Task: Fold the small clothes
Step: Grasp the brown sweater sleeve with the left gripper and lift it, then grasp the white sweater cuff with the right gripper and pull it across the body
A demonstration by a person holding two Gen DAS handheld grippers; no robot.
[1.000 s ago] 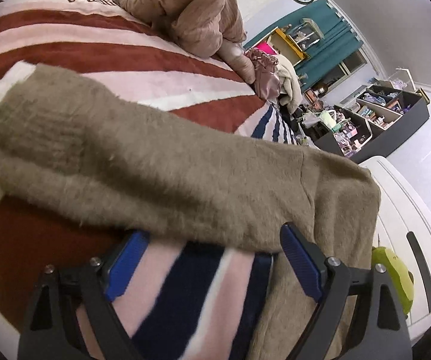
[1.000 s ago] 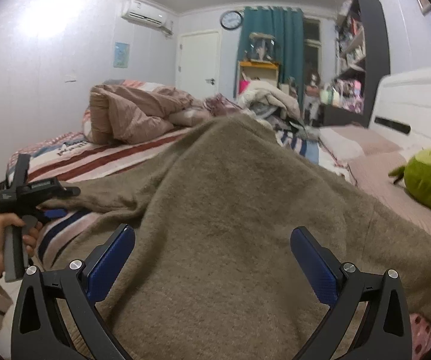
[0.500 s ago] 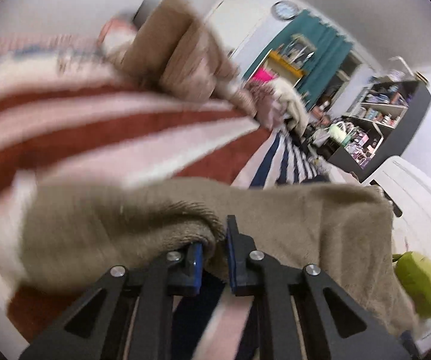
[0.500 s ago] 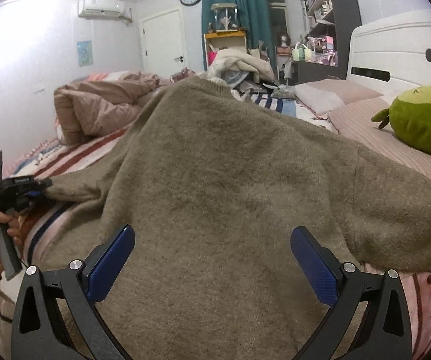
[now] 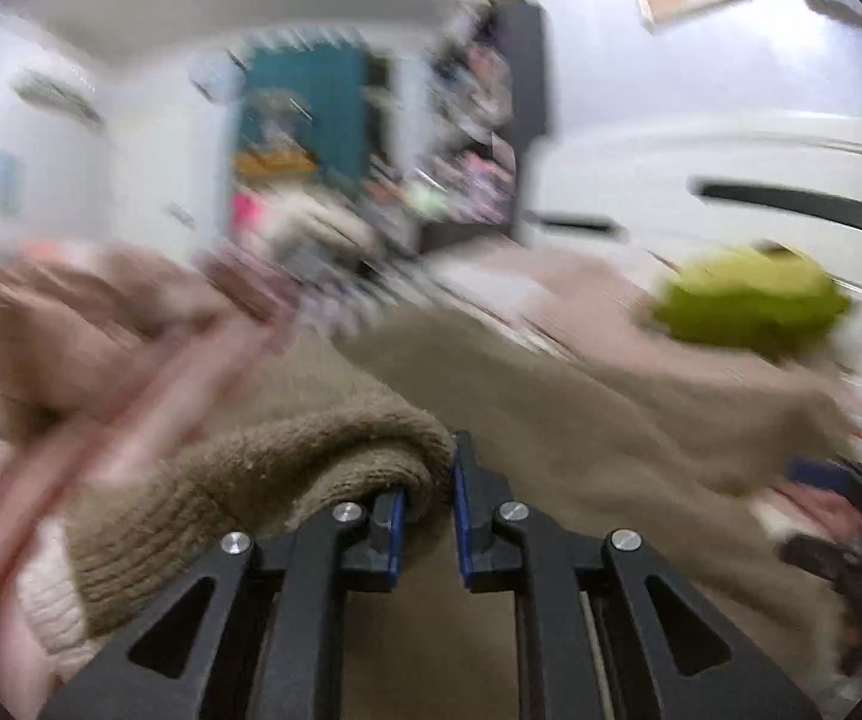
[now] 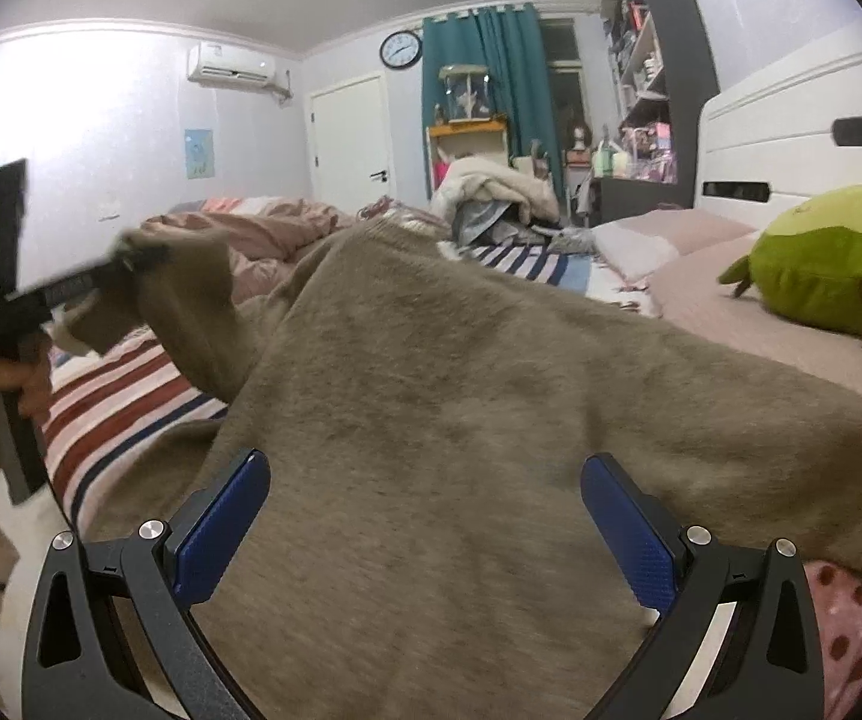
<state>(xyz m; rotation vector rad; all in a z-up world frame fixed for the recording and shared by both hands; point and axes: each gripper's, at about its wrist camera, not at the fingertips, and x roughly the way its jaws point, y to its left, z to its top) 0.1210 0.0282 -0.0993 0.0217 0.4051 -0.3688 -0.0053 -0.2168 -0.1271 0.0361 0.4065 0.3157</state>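
Observation:
A fuzzy olive-brown sweater (image 6: 431, 396) lies spread over the striped bed. My left gripper (image 5: 428, 498) is shut on the ribbed cuff of its sleeve (image 5: 311, 456) and holds it lifted off the bed; it also shows in the right wrist view (image 6: 131, 258), raised at the left with the sleeve (image 6: 191, 312) hanging from it. My right gripper (image 6: 425, 516) is open and empty, its jaws wide apart just above the sweater's body.
The striped bedspread (image 6: 113, 396) is bare at the left. A crumpled pink quilt (image 6: 263, 228) lies at the back. A green plush toy (image 6: 833, 258) sits on the pillows at the right by the white headboard (image 6: 791, 120). A clothes pile (image 6: 491, 186) lies beyond.
My left gripper closed on the sleeve cuff, lifted it off the bed and swung it toward the sweater's body. My right gripper stayed open over the sweater.

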